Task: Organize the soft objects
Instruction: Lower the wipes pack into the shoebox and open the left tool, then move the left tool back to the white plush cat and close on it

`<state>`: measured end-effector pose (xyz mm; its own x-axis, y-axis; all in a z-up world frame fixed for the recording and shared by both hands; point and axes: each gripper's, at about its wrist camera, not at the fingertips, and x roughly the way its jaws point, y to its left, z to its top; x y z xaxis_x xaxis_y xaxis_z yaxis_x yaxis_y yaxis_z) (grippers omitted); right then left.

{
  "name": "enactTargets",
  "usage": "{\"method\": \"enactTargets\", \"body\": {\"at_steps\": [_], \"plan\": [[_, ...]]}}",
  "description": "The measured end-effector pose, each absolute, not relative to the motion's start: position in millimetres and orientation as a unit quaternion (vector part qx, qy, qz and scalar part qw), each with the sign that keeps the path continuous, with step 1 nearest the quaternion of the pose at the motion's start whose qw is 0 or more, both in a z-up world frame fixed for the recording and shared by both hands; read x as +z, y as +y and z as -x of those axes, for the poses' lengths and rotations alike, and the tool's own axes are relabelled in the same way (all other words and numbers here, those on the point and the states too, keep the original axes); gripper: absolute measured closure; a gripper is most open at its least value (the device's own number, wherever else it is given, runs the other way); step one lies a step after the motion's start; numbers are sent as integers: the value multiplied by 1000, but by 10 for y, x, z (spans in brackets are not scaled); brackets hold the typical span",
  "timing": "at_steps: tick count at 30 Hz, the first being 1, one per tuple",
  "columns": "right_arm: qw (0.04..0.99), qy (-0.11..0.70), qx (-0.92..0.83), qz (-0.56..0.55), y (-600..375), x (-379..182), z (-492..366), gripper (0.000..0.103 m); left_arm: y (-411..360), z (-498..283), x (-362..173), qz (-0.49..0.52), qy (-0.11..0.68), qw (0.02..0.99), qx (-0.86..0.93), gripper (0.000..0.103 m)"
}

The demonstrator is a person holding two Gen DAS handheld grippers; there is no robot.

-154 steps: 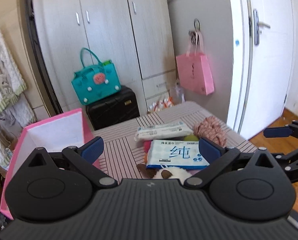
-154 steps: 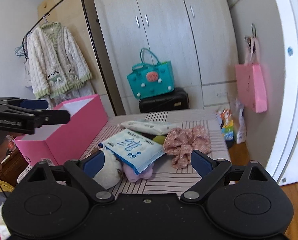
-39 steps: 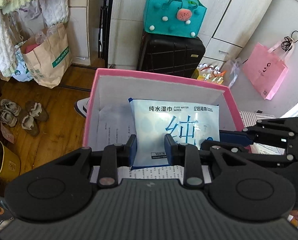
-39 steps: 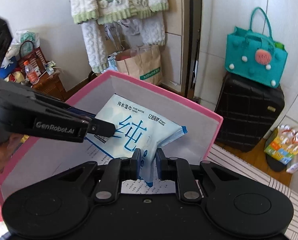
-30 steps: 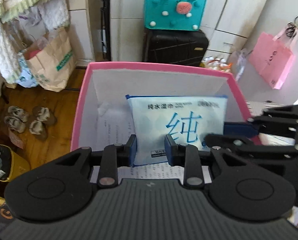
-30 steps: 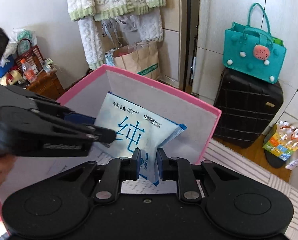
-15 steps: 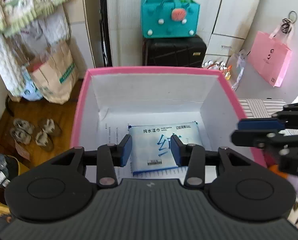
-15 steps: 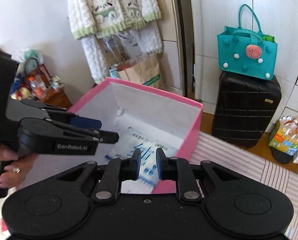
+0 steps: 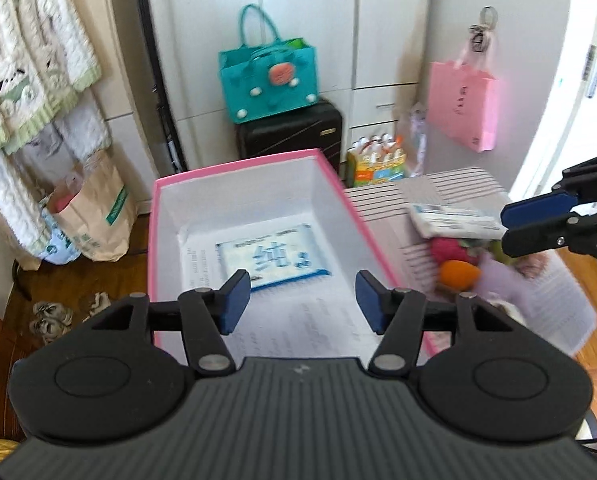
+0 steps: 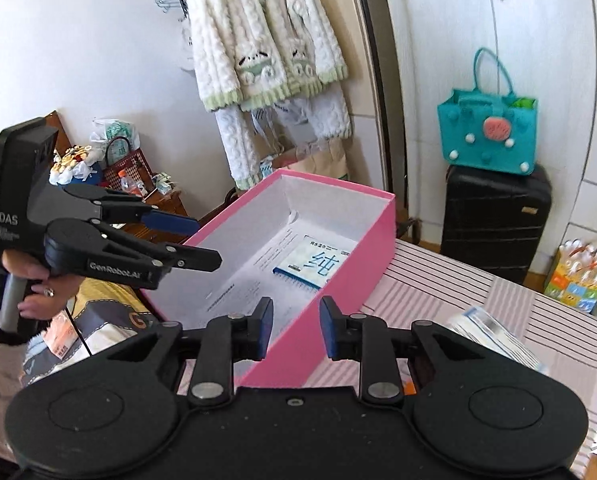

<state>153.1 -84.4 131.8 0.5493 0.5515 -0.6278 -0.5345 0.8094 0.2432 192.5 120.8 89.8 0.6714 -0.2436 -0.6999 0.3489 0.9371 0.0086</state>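
Blue-padded left gripper [image 9: 302, 300]: jaws spread wide, nothing held, poised above the pink box [image 9: 154, 216]. Right gripper [image 10: 296, 330]: jaws parted narrowly, nothing between them, set over the box's near wall. Wet-wipe pack [image 9: 272, 258]: laid flat on the box floor atop printed paper sheets [image 9: 298, 328]. Second wipe pack [image 9: 454, 220] and soft toys [image 9: 458, 260]: left on the striped table [image 9: 558, 300] at 3 o'clock of the box.
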Motion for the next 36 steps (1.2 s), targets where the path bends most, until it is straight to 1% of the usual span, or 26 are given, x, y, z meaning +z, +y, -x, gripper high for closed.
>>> {"method": "enactTargets", "body": {"at_steps": [8, 14, 21, 31, 32, 33, 34, 36], "plan": [[899, 325, 293, 21, -1139, 1369, -914, 67, 992, -1312, 1107, -71, 324, 922, -200, 41], [904, 318, 284, 32, -1348, 1275, -609, 63, 818, -1005, 1163, -55, 293, 927, -228, 38], [900, 335, 278, 28, -1503, 990, -384, 59, 532, -848, 966, -68, 303, 917, -251, 37], [896, 356, 265, 18, -1609, 523, -309, 49, 174, -754, 571, -78, 336, 894, -285, 31], [896, 356, 265, 17, -1612, 478, -317, 47, 145, -763, 526, -79, 341, 891, -288, 30], [896, 355, 265, 16, -1625, 427, -319, 46, 113, -773, 483, -81, 344, 889, -290, 25], [897, 351, 268, 12, -1634, 374, -319, 44, 81, -778, 445, -85, 346, 888, -291, 17], [901, 322, 291, 1, -1657, 262, -287, 37, 13, -793, 358, -95, 340, 890, -287, 11]]}}
